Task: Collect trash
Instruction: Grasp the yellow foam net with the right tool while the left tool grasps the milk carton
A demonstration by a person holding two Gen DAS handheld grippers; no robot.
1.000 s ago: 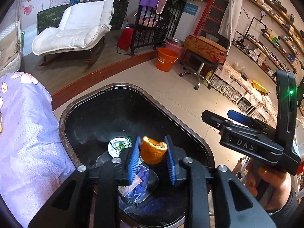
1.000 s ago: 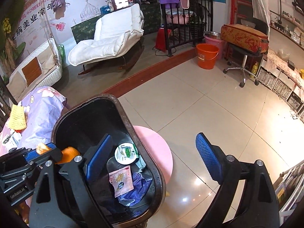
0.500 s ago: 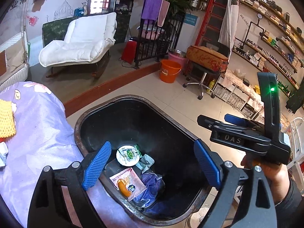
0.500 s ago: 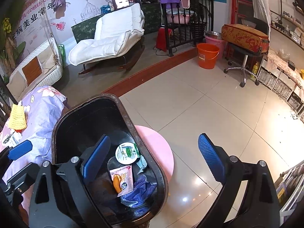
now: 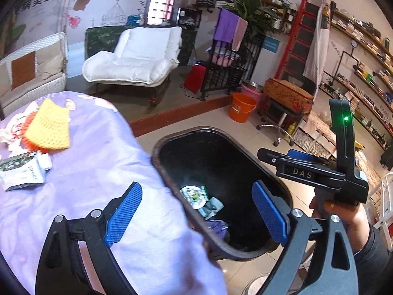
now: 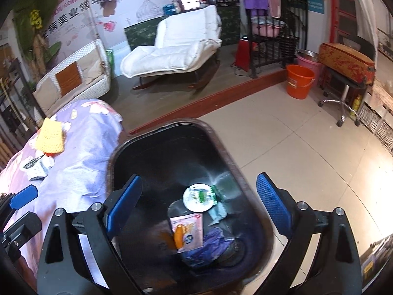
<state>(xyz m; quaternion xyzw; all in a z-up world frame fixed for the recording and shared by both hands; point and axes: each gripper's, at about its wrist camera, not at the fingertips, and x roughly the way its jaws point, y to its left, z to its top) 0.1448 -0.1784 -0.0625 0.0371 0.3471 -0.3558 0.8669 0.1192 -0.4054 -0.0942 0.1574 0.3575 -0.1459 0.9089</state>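
A black trash bin (image 5: 162, 152) (image 6: 115, 157) stands on the floor beside a table under a purple cloth (image 5: 86, 172) (image 6: 81, 152). Inside lie a round lid (image 6: 198, 196), a pink packet (image 6: 190, 228), orange peel (image 6: 178, 233) and purple wrapping (image 6: 208, 243). My left gripper (image 5: 196, 211) is open and empty over the cloth's edge and the bin rim. My right gripper (image 6: 200, 209) is open and empty above the bin; it also shows in the left wrist view (image 5: 307, 169). A white-green carton (image 5: 21, 172) (image 6: 36, 169) lies on the cloth.
A yellow knitted cloth (image 5: 49, 127) (image 6: 50, 135) lies on the table beyond the carton. An orange bucket (image 6: 299, 81), a wheeled stool (image 6: 343, 83), a white lounge chair (image 6: 176, 46) and wall shelves (image 5: 363, 73) stand around the tiled floor.
My left gripper opened and dropped the orange peel into the bin, then swung left over the purple cloth. My right gripper moved over the bin.
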